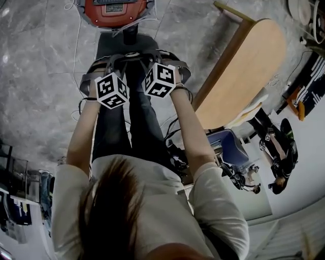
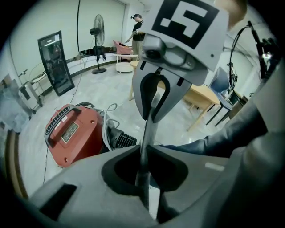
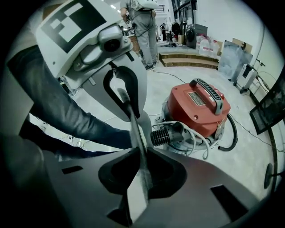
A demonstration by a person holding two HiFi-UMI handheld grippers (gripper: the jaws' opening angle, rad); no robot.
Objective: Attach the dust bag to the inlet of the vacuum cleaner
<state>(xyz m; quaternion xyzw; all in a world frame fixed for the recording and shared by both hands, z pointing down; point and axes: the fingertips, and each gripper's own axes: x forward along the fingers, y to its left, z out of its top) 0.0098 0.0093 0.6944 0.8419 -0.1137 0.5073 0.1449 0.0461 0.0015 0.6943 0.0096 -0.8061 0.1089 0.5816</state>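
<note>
In the head view, a person stands on a grey marbled floor with both arms stretched down. The left gripper and the right gripper sit side by side, with their marker cubes nearly touching. Between them hangs the dark dust bag, just in front of the red vacuum cleaner at the top of the frame. A wooden table stands to the right.

In the left gripper view, we look along that gripper's jaws, which are pressed together on the thin grey edge of the bag. The bag runs edge-on up to the other gripper, which also pinches it. The vacuum cleaner lies on the floor to the left, and its ribbed black inlet points toward the bag, near it but apart from it. Farther back are a standing fan and a second person.

In the right gripper view, the jaws are likewise clamped on the bag's edge. The red machine is to the right, with a black hose curling beside it.
</note>
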